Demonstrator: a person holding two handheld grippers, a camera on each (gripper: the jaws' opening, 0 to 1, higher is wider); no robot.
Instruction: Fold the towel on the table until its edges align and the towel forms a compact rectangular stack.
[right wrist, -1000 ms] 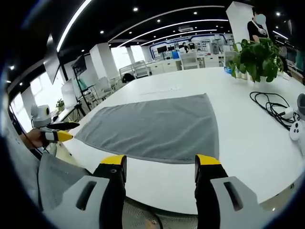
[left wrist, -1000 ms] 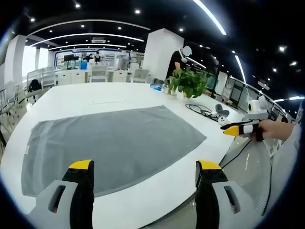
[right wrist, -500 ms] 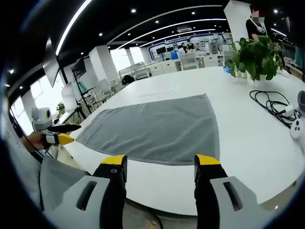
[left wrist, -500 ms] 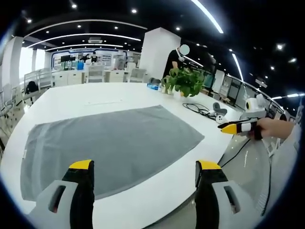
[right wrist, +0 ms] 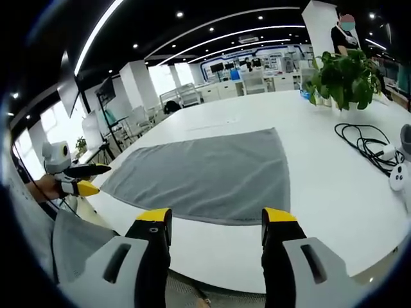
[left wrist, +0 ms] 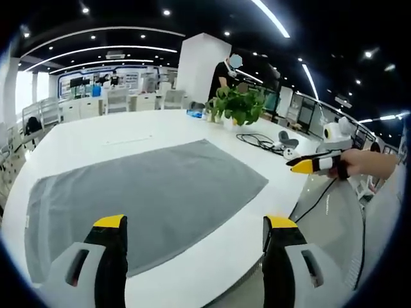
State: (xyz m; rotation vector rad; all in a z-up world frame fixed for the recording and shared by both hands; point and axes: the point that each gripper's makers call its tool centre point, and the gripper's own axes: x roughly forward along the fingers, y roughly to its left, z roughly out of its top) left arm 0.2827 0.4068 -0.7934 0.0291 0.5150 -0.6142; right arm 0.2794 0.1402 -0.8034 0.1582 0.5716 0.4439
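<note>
White and wide, the surface carries the grey towel spread flat, unfolded. My left gripper and right gripper hover off its near edge, fingers spread apart, holding nothing. I judge I should take both near corners level, then carry them evenly to the far edge.

An open-plan office lies under a dark ceiling set with spot lamps and long curved light strips. A white square pillar rises beyond the white desk, with pale chairs and bright windows farther off.
</note>
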